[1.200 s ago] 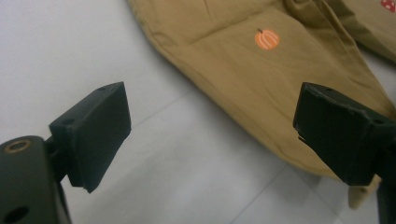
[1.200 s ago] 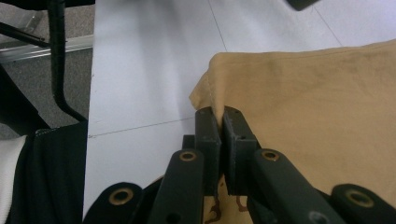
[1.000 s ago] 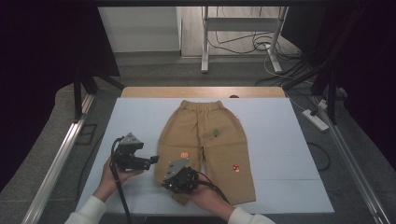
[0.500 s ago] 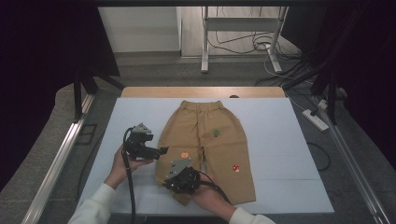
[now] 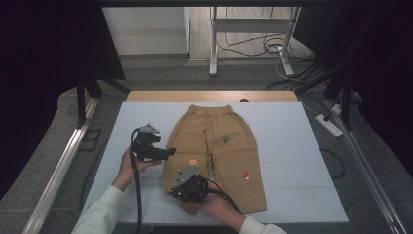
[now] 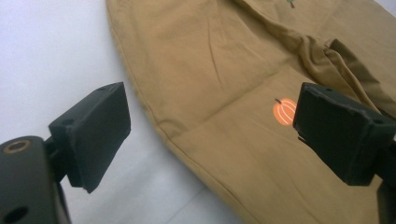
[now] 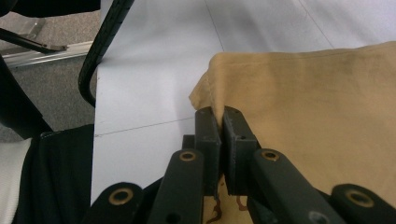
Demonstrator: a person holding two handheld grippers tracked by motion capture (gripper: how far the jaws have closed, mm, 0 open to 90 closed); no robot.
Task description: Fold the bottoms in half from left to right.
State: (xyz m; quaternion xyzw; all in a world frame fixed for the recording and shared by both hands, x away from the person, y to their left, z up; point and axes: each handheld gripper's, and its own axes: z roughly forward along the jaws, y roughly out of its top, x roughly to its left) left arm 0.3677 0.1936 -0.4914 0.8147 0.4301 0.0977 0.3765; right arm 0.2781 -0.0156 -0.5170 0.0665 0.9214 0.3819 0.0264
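A pair of tan trousers (image 5: pixel 219 146) lies flat on the white table (image 5: pixel 292 146), waistband at the far side. It has a pumpkin patch (image 5: pixel 192 161), a green patch (image 5: pixel 226 139) and a red patch (image 5: pixel 246 176). My left gripper (image 5: pixel 169 152) hovers open at the outer edge of the left leg. In the left gripper view its jaws (image 6: pixel 215 135) stand wide apart over the tan cloth (image 6: pixel 196 60), near the pumpkin patch (image 6: pixel 284 111). My right gripper (image 5: pixel 176 193) is shut on the left leg's hem; the right gripper view shows the hem corner (image 7: pixel 210 88) pinched between its jaws (image 7: pixel 220 125).
Metal rails (image 5: pixel 58 170) run along both sides of the table, and a wooden strip (image 5: pixel 209 96) borders its far edge. A power strip (image 5: pixel 330 125) and cables lie on the floor at the right. A black cable (image 5: pixel 137 195) trails from the left gripper.
My left gripper has moved forward and right, up to the left leg's outer edge. The right gripper has stayed shut on the hem in the same place.
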